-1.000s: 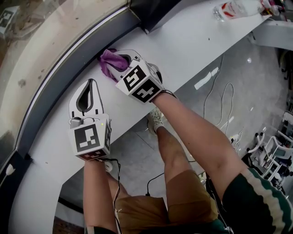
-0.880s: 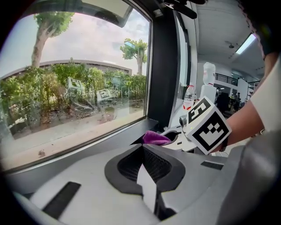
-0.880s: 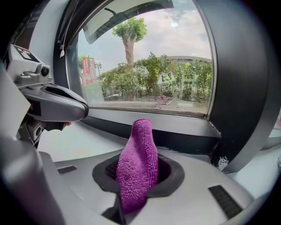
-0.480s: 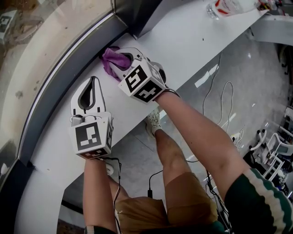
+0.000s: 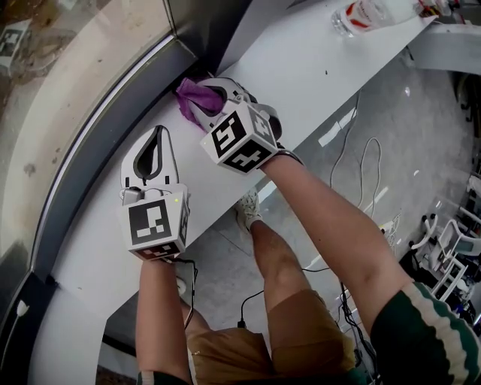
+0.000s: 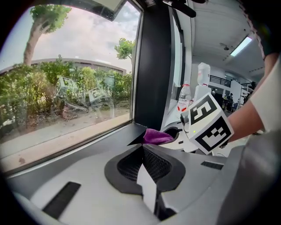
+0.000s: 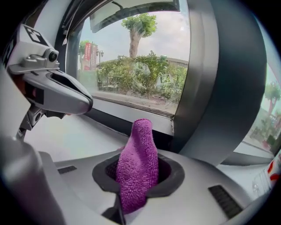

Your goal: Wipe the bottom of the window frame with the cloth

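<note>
A purple cloth [image 5: 195,97] is pinched in my right gripper [image 5: 201,100], which is shut on it. The cloth's tip presses against the dark grey bottom strip of the window frame [image 5: 113,120], close to the corner with the vertical post. In the right gripper view the cloth [image 7: 138,160] stands up from between the jaws, before the frame [image 7: 127,119]. My left gripper [image 5: 156,135] lies on the white sill [image 5: 301,68], shut and empty, pointing at the frame. In the left gripper view the jaws of the left gripper [image 6: 141,148] meet, with the cloth [image 6: 156,136] ahead.
A dark vertical post [image 5: 214,26] ends the frame strip at the far end. A plastic bottle [image 5: 367,13] lies on the sill further right. Below the sill's near edge are the person's legs and cables [image 5: 361,169] on the floor.
My right gripper has slid the cloth along the frame strip towards the vertical post. The left gripper stays shut on the sill, shifted a little the same way.
</note>
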### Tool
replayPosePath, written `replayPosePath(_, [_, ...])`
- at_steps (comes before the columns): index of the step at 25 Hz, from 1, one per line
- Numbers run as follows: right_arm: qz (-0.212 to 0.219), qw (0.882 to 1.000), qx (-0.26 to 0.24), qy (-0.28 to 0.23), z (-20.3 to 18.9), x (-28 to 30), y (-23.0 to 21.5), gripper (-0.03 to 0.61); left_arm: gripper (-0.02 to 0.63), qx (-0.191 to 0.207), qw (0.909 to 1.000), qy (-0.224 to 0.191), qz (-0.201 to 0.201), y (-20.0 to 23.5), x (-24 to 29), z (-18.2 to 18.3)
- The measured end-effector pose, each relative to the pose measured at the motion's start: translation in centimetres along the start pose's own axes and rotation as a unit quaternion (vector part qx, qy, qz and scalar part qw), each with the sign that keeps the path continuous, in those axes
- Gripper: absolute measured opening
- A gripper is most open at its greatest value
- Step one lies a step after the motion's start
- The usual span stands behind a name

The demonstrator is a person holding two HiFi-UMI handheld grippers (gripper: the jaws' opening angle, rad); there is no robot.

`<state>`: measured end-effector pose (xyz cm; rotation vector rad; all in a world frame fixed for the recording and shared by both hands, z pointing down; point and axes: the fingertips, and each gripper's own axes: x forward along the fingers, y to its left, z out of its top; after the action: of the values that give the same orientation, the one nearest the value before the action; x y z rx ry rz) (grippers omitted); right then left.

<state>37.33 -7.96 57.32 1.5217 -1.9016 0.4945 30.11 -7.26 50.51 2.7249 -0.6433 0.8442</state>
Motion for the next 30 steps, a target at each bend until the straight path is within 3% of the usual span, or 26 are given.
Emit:
replayPosePath(6, [-0.038, 0.998, -0.054, 0.021, -0.8, -0.3, -0.9, 0.095, 0.009, 0.006, 0.9999, 0.001, -0.008, -1.0, 0.8, 0.2])
replayPosePath(11, [-0.023, 0.999, -0.032, 0.027, -1.5, -0.4, -1.1, 0.095, 0.009, 0.009, 0.9999, 0.002, -0.013, -1.5, 1.5, 0.3])
replayPosePath(18, [-0.015, 0.999, -0.037, 0.026, -2.7, -1.5, -0.1, 0.095, 0.009, 0.013, 0.9993, 0.014, -0.033, -3.0, 1.8, -0.8])
replayPosePath(30, [-0.016, 0.999, -0.031, 0.041, -6.2, -5.2, 1.7, 0.095, 0.009, 0.043, 0.9988, 0.015, -0.020, -5.7, 1.0, -1.8])
